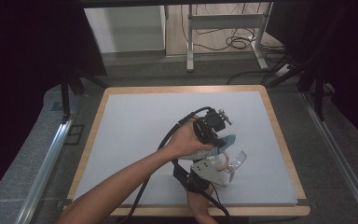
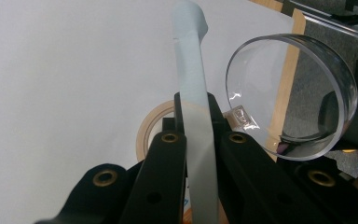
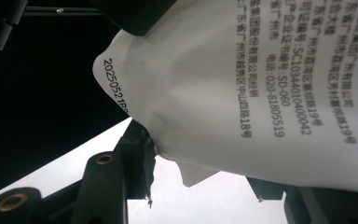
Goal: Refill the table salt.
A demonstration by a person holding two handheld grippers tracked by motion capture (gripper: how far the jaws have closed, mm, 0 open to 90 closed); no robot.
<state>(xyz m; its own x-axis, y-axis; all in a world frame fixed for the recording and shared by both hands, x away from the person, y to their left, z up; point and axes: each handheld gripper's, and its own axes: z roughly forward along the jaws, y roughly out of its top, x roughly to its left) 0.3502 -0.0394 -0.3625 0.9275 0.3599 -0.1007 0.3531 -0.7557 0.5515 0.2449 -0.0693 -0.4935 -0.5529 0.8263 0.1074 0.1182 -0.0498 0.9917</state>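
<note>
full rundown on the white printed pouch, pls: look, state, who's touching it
The pouch is a white, matte, flexible sachet with black printed text and a date code along its sealed edge. It is creased and held off the table. In the left gripper view its edge runs upright, pinched flat between the left gripper jaws. The right gripper jaws grip a lower corner, where the edge looks torn. A clear round dish stands beside it.

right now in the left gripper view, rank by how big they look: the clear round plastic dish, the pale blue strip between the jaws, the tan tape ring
1. Clear round plastic dish, though it sits close to the camera.
2. Pale blue strip, long but narrow, clamped in the left gripper.
3. Tan tape ring, mostly hidden behind the jaws, so its true size is unsure.
</note>
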